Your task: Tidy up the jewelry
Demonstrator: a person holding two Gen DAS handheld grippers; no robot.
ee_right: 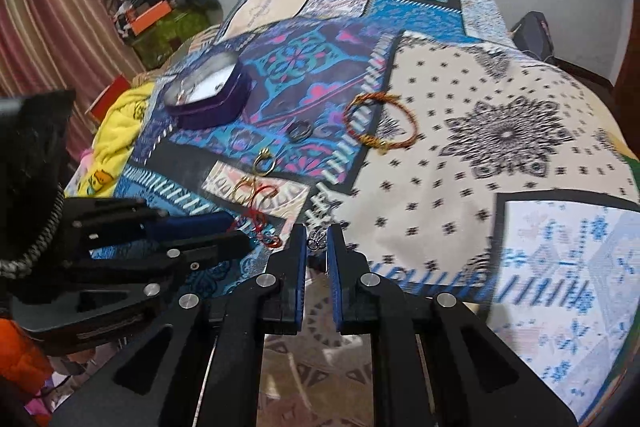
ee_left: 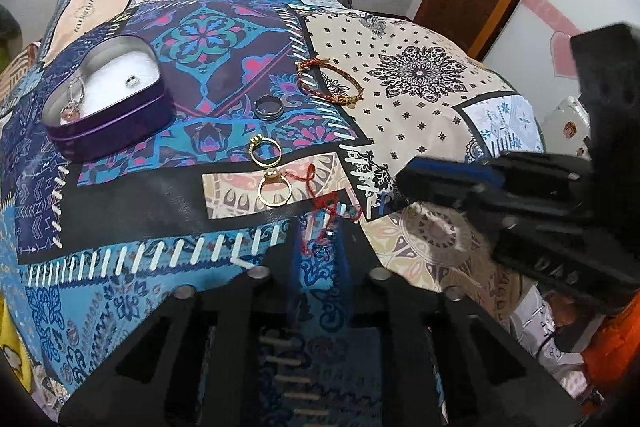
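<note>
Patchwork quilt on a bed against a pale wall, jewellery scattered across it.

My left gripper [ee_left: 316, 239] has its jaws closed on the red cord bracelet [ee_left: 320, 205]; my right gripper [ee_right: 317, 247] pinches a small silver charm [ee_right: 313, 242]. I'd lift the cord straight up so it clears the two gold rings [ee_left: 269, 167] just beside it (a trailing loop could snag one), then carry it over to the heart-shaped purple tin [ee_left: 108, 99], well apart up the quilt, and let go low inside.

tin [ee_left: 108, 131]: glossy metal; rings [ee_left: 274, 187]: shiny gold metal; bedspread [ee_left: 420, 99]: matt printed cloth
</note>
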